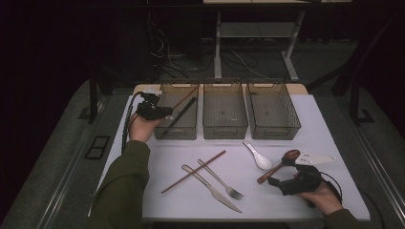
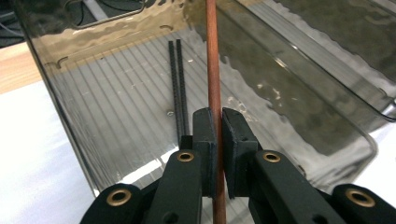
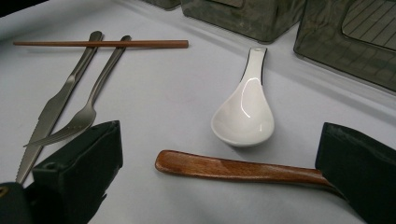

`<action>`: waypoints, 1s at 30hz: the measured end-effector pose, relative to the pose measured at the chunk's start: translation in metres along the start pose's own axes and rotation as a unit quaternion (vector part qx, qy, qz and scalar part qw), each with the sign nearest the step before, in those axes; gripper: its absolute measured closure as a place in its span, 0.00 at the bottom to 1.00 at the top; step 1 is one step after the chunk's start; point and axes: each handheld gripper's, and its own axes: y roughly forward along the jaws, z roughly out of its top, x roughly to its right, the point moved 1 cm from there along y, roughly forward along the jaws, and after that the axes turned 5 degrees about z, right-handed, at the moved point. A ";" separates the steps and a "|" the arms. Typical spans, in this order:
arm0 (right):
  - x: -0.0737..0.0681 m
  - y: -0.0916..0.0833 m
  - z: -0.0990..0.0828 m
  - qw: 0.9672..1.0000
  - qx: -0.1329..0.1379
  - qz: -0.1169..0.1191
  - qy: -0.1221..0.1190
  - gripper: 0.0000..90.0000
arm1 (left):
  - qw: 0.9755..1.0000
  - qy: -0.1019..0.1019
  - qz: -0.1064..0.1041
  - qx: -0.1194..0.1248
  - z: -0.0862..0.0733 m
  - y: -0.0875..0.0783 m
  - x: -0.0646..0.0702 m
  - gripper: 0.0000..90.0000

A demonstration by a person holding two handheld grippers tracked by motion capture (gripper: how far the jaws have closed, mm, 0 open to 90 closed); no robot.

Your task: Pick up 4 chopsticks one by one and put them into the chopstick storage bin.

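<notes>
My left gripper [image 1: 161, 112] hovers over the left bin [image 1: 190, 132], shut on a brown chopstick [image 1: 185, 98] that slants up toward the bin's far right corner. In the left gripper view the jaws [image 2: 218, 125] pinch this chopstick [image 2: 214, 65], and two black chopsticks [image 2: 177, 79] lie on the bin floor [image 2: 116, 107] below. My right gripper [image 1: 282, 183] rests open at the table's front right. The wooden spoon's handle [image 3: 233, 169] lies between its wide-apart jaws [image 3: 220, 151], untouched by the left jaw and running under the right one.
Middle bin [image 1: 225, 129] and right bin [image 1: 277, 131] stand in a row beside the left one. On the white mat lie a second brown chopstick [image 1: 193, 171], a knife [image 1: 212, 188], a fork [image 1: 222, 180] and a white ceramic spoon [image 1: 258, 156].
</notes>
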 end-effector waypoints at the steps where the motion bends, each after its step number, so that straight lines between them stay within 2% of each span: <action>1: 0.000 0.000 0.000 1.000 0.000 0.000 0.000 0.01 | 1.000 -0.003 0.002 -0.002 0.000 0.001 -0.001 0.93; 7: 0.000 0.000 0.000 1.000 0.000 0.001 -0.001 0.01 | 1.000 -0.019 0.010 -0.007 -0.001 0.009 -0.006 0.93; 13: 0.000 0.000 0.000 1.000 0.000 0.001 -0.001 0.01 | 0.999 -0.025 0.019 -0.019 -0.003 0.016 -0.009 0.93; 23: 0.000 0.000 0.000 1.000 0.000 0.002 -0.002 0.01 | 0.999 -0.034 0.022 -0.017 -0.001 0.025 -0.008 0.92; 30: 0.000 0.000 0.000 1.000 -0.001 0.002 -0.002 0.01 | 0.999 -0.035 0.026 -0.014 0.000 0.024 -0.007 0.85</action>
